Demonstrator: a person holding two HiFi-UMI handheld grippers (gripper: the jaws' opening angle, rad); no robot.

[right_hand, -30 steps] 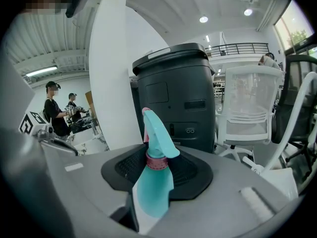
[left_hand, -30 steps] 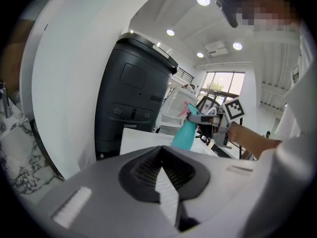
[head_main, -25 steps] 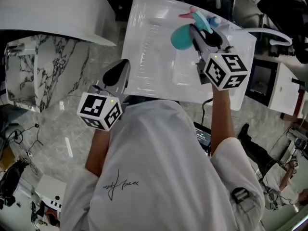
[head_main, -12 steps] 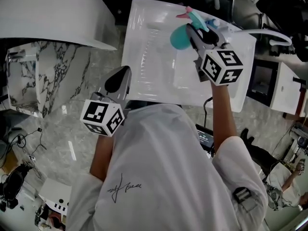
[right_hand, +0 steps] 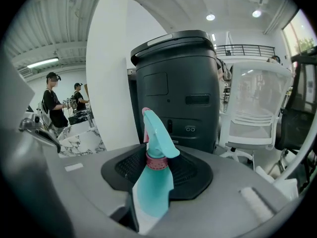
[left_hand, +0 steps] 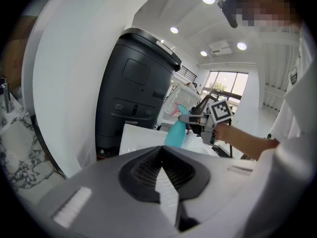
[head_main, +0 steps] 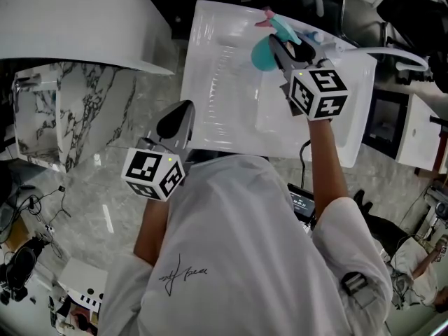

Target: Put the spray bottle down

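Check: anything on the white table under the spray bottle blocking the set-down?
Nothing visible. The right gripper holds the spray bottle over the white table, and the surface beneath it looks bare. The left gripper is off to the side.

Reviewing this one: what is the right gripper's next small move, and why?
Probably ease it down: the right gripper is shut on the spray bottle, over the white surface and seemingly not resting there, so it should touch down before the jaws open.
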